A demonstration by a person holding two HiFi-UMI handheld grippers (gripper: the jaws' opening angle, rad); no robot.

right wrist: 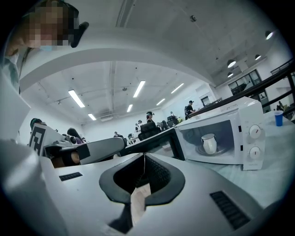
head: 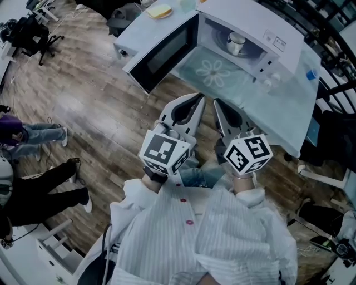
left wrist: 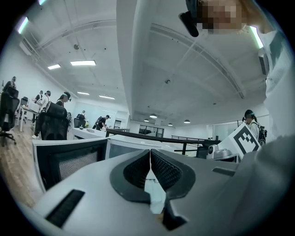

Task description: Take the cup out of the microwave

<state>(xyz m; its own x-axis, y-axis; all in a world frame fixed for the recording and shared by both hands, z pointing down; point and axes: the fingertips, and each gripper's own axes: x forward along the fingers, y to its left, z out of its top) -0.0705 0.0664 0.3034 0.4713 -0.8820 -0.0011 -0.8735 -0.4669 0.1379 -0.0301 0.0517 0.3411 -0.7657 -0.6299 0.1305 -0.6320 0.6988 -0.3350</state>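
A white microwave (head: 278, 39) stands on the table with its door (head: 164, 53) swung wide to the left. Inside, on the turntable, sits a white cup (head: 236, 43), upright and untouched. The right gripper view shows the cup (right wrist: 209, 143) well ahead in the open microwave (right wrist: 244, 133). My left gripper (head: 197, 99) and right gripper (head: 218, 103) are side by side, close to my body, short of the table's near edge and pointing toward the microwave. Both are shut with nothing between the jaws. The left gripper (left wrist: 150, 154) faces the open door (left wrist: 69, 161).
The table (head: 289, 111) carries a pale cloth with a flower print in front of the microwave. A blue cup (head: 312, 74) stands at its right end and a plate (head: 159, 11) behind the microwave. People sit on the wooden floor at the left (head: 33, 133).
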